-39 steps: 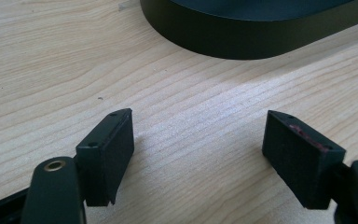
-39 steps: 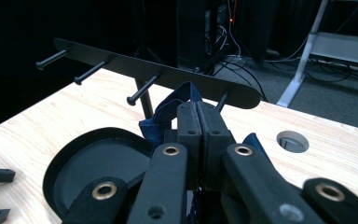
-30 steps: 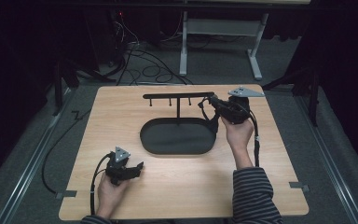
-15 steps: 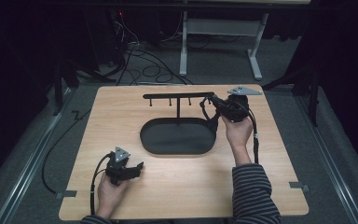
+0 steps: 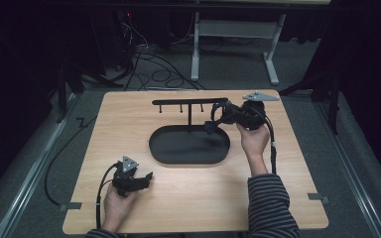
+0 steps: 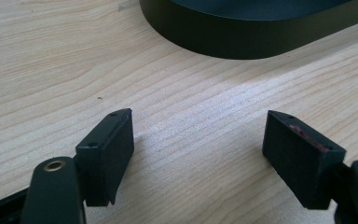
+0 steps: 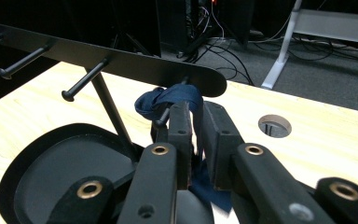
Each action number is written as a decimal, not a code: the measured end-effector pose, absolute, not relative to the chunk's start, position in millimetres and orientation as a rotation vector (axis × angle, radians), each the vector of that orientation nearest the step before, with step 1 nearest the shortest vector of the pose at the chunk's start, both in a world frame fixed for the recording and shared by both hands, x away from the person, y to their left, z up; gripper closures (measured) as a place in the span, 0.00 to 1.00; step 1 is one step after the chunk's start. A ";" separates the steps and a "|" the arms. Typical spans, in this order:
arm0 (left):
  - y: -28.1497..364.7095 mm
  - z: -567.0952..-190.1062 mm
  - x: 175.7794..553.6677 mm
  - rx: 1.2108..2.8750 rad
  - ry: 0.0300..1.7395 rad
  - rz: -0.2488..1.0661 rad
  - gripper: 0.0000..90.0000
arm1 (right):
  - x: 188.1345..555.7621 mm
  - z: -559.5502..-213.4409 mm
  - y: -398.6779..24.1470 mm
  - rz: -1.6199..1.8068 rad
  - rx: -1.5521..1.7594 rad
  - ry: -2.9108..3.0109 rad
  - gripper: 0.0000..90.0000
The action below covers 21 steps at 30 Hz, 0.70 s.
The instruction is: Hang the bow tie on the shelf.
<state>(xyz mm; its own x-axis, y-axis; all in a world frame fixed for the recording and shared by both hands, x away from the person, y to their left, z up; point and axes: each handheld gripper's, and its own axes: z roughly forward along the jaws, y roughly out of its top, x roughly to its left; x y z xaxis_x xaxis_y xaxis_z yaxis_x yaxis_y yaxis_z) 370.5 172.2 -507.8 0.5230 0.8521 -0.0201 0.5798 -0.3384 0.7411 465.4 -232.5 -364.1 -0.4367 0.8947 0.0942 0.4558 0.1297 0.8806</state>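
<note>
Right tongs (image 7: 193, 140) stand just parted around a dark blue fabric loop (image 7: 172, 100) draped over the last peg (image 7: 168, 114) of the black hanger rack (image 7: 121, 58); their jaws have just been opening, and the fabric lies between them, barely pinched if at all. Risk: withdrawing before the loop seats may drag it off the peg into the oval tray (image 7: 56, 163) below the tongs. Fabric snagged on a pad would cause this. Left tongs (image 6: 198, 154) rest released and empty on the tabletop (image 6: 191, 102).
</note>
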 end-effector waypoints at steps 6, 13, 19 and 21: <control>172.2 -507.8 370.5 2.053 1.161 0.490 0.28 | 461.0 -359.8 -237.8 1.272 1.299 1.936 0.88; 172.2 -507.6 370.5 2.055 1.161 0.489 0.28 | 455.5 -355.5 -240.6 1.280 1.285 1.941 0.85; 172.2 -507.8 370.5 2.053 1.161 0.490 0.28 | 450.0 -351.9 -244.9 1.293 1.290 1.929 0.79; 172.2 -507.6 370.5 2.055 1.161 0.489 0.28 | 448.6 -351.5 -245.8 1.297 1.293 1.921 0.77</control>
<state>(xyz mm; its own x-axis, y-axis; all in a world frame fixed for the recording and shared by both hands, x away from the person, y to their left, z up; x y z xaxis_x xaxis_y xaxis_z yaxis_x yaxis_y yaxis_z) 370.5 172.2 -507.6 0.5233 0.8519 -0.0199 0.5809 -0.3396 0.7398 448.6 -245.8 -351.5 -0.4366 0.8930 0.1093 0.4352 0.1033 0.8944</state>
